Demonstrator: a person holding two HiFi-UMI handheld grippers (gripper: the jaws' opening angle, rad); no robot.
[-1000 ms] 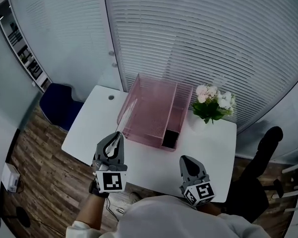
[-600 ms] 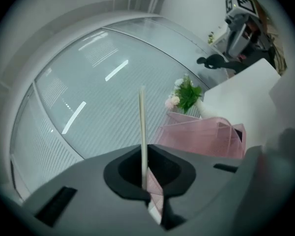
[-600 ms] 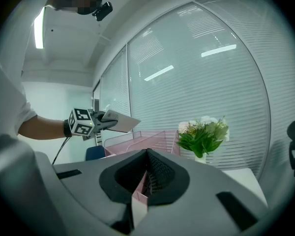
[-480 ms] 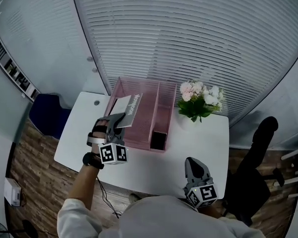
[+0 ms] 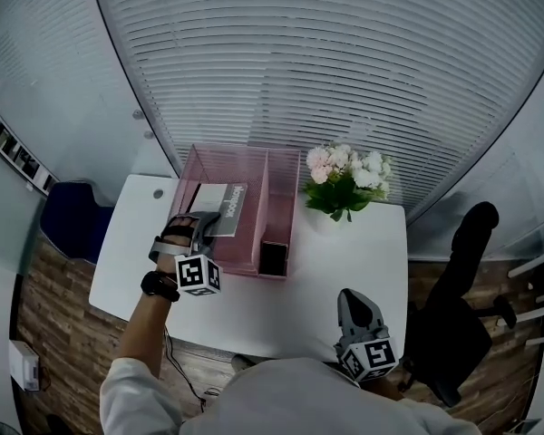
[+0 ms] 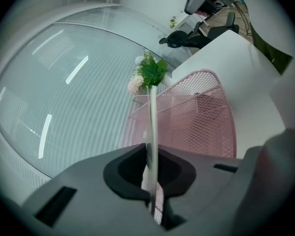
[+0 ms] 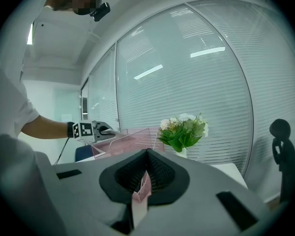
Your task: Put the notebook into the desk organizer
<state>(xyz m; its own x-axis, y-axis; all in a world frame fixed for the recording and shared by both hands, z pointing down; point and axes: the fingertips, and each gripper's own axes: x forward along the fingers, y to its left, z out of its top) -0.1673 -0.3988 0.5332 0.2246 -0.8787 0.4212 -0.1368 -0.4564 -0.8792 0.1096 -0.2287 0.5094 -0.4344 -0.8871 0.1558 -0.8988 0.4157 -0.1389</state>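
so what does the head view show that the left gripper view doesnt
Only the head view: the notebook's printed cover lying face-up at the organizer's left bay, a black item in the narrow right bay, the right claw low near the table's front edge, and a blue chair.
Only the left gripper view: the notebook edge-on, a thin white line pinched in the left claw.
Both: the pink mesh organizer, the flowers and the white table.
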